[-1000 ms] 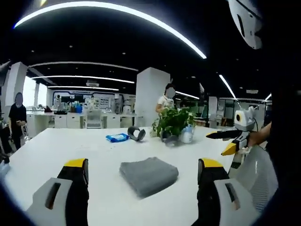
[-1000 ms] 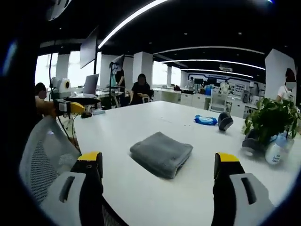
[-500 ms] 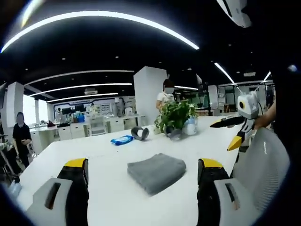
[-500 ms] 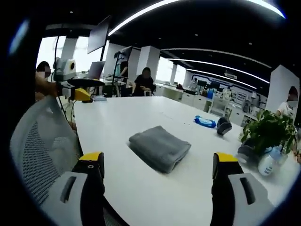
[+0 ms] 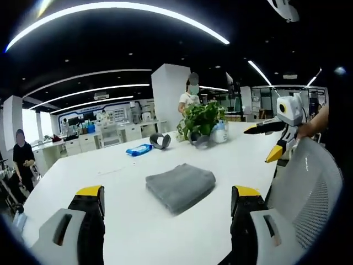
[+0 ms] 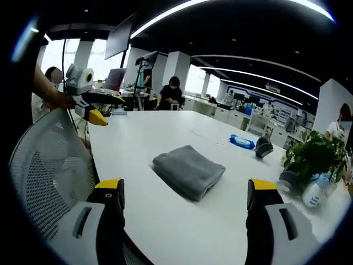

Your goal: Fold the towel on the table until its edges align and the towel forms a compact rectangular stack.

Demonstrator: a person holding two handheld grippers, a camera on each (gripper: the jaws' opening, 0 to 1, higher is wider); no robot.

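2 claws, left claw [image 5: 164, 221] and right claw [image 6: 183, 212], hover spread apart, their bases cut off. The folded grey towel [image 5: 180, 186] lies compact on the white worktop [image 5: 110, 182] in an open-plan office, leafy potted plant [image 5: 201, 118] behind.

I count one folded gray towel [image 5: 180, 187] on my one white table [image 5: 110, 182]. One potted plant [image 5: 202, 118], one spray bottle [image 5: 220, 132], one blue packet [image 5: 138, 149].

The grey towel [image 5: 180, 187] lies folded into a compact, thick rectangular stack on the white table [image 5: 110, 221]. Its layered edges line up closely, and it rests flat near the table's middle [image 6: 188, 171].
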